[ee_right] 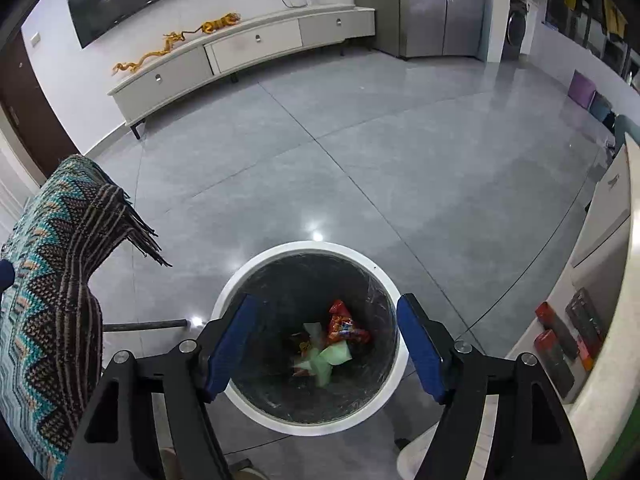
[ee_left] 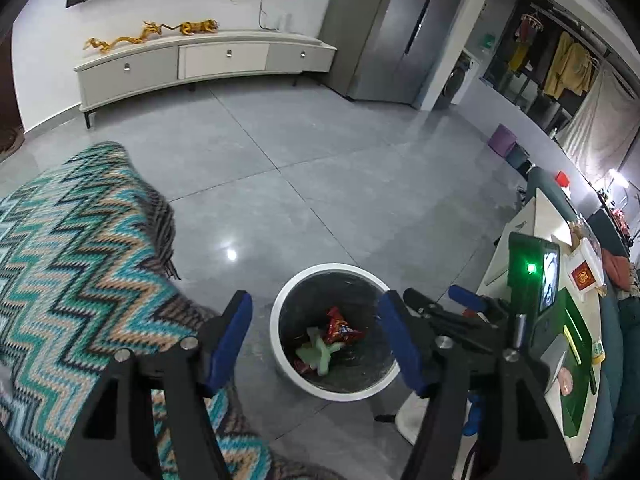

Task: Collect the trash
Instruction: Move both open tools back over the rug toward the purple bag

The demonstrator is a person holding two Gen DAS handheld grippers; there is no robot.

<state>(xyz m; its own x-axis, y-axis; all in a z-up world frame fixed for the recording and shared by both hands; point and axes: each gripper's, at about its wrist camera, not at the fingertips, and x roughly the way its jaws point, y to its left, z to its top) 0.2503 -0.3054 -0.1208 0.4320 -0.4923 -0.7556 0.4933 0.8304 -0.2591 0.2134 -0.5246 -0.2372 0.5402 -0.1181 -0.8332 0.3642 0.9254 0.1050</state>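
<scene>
The right gripper [ee_right: 322, 350] hangs directly over the bin [ee_right: 256, 276], a round white-rimmed bin with a dark liner standing on the grey tiled floor [ee_right: 360, 152]; its blue pads [ee_right: 230, 350] are spread wide with nothing between them; the left gripper [ee_left: 316, 340] is also wide and empty, held just to the left of the bin and a little back from it, with the right gripper visible at its right side. The trash already sits at the bottom of the bin: a red snack wrapper [ee_right: 344, 326] lying against pale green scraps [ee_right: 330, 358], with something darker under them that is too blurred to name. A zigzag-patterned blanket [ee_left: 72, 248] is draped on the left, near the bin but apart from it, and a white table [ee_left: 540, 232] with a red packet [ee_left: 582, 278] and other items runs along the right. Judged from this, the drop seems done and the next step is fetching more; to do that well, lift both grippers straight up before swinging away, so the pads clear the rim and do not tip the bin; keep them spread on the way; approach anything left on the table from above, avoiding the blanket fringe [ee_right: 140, 236], which could snag a finger.
</scene>
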